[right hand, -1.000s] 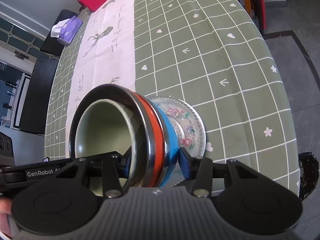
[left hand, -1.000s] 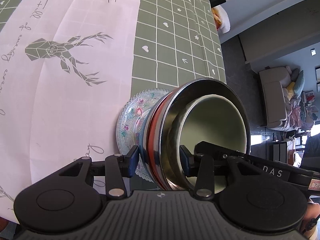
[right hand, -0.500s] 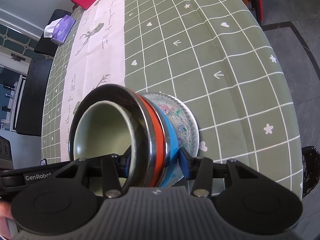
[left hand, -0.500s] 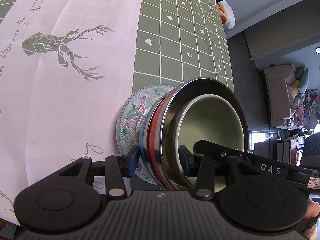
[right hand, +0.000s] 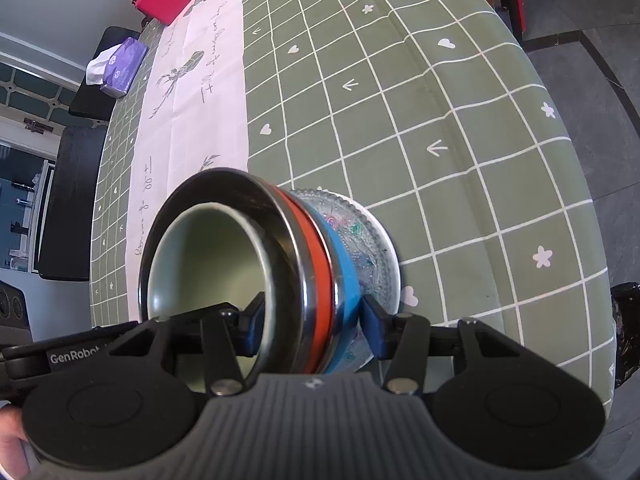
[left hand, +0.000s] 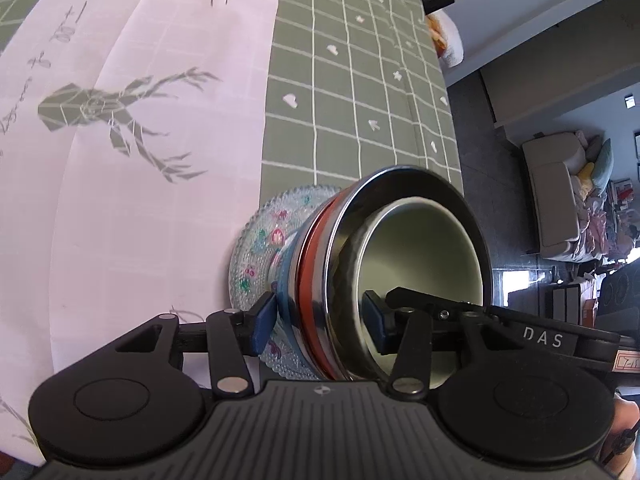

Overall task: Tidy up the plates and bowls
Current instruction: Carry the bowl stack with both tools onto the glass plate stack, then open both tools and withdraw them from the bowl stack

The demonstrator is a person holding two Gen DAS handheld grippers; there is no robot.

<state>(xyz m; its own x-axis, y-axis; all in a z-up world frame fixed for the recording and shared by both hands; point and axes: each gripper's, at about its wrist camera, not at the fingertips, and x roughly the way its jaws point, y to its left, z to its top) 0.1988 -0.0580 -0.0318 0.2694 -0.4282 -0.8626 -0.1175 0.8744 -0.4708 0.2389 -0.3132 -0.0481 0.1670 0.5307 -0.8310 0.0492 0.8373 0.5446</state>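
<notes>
In the left wrist view, the left gripper (left hand: 318, 320) is clamped across the near rim of a nested bowl stack (left hand: 384, 272), one finger outside against the glass plate (left hand: 260, 240), the other inside the pale green bowl (left hand: 420, 256).

In the right wrist view, the right gripper (right hand: 312, 322) is clamped on the stack's opposite rim. The stack, judged lifted off the bench (right hand: 440, 140), lies directly between both grippers, equally near each.

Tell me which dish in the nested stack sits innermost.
The pale green bowl, nested inside the steel bowl. The orange-banded, blue-banded and patterned glass plate pieces all lie beneath it. Both grippers clamp the stack.
</notes>
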